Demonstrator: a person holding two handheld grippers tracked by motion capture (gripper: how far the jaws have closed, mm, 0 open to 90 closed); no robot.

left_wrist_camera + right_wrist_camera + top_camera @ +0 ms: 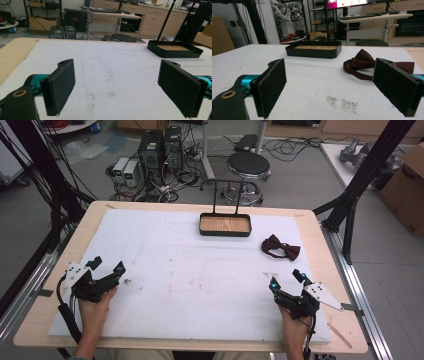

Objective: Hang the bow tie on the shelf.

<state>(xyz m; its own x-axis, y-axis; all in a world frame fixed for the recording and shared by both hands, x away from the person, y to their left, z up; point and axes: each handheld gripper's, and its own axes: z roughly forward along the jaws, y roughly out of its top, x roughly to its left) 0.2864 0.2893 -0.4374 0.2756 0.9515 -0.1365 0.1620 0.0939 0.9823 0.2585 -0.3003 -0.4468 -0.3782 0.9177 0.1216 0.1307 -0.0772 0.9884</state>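
Observation:
A dark red bow tie [280, 247] lies flat on the white mat at the right, just ahead of my right gripper [287, 279]; in the right gripper view the bow tie [362, 63] sits beyond the right jaw. A black tray [225, 225] with a wooden floor and a tall wire stand rests at the back middle, also seen as the tray [314, 51] and the tray [175, 49]. My left gripper [108, 264] rests at the near left. Both grippers are open with nothing between the jaws.
The white foam mat [200, 270] covers most of the wooden table [42, 310] and has faint stains near its middle. A wooden stick [340, 336] lies at the near right corner. Black frame posts stand at both sides.

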